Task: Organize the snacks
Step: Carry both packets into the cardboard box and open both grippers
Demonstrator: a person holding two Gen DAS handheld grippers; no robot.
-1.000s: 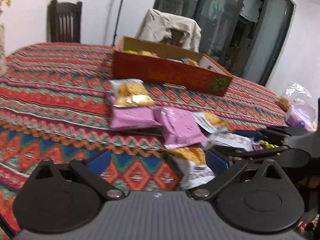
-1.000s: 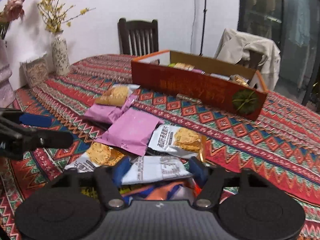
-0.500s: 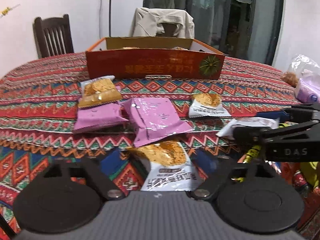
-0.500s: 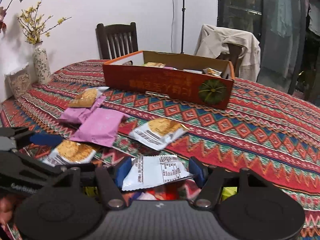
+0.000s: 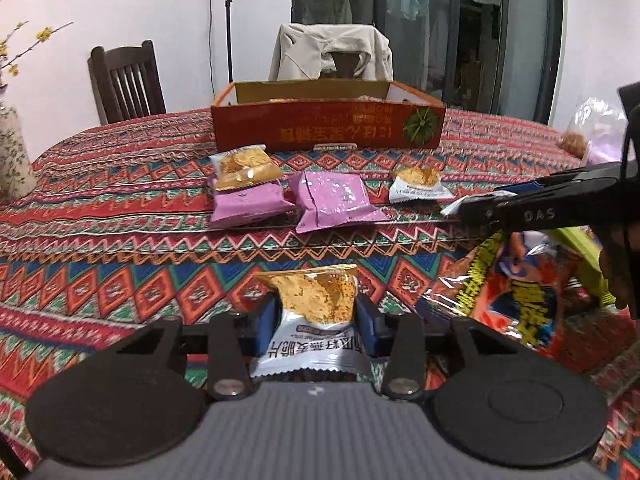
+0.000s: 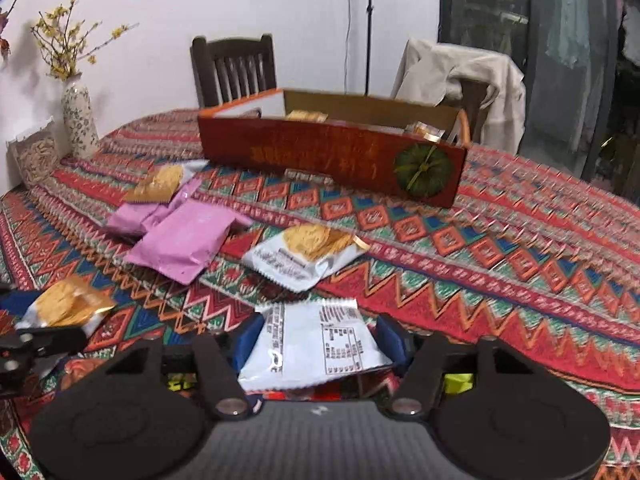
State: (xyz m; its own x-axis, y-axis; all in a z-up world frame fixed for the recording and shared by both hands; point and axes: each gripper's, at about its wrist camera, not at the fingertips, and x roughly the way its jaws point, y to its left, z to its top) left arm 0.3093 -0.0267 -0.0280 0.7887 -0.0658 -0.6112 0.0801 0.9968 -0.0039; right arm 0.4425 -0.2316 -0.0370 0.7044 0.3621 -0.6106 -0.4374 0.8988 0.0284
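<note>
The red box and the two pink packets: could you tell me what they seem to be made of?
Red box: probably printed cardboard, given its plain tan inner walls and thin straight edges. Pink packets: likely glossy plastic film, creased and reflecting light.

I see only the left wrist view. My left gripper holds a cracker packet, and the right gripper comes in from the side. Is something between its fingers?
Observer: Yes. The right gripper is shut on a white packet, with its printed back side facing up.
Operator: Does the red box have snacks in it? I hardly see over its front wall.
Observer: Yes. The red box holds a cracker pack near its back wall and gold-wrapped ones at its right end.
Operator: What is beside the vase?
Observer: A white-edged bag stands just left of the vase.
</note>
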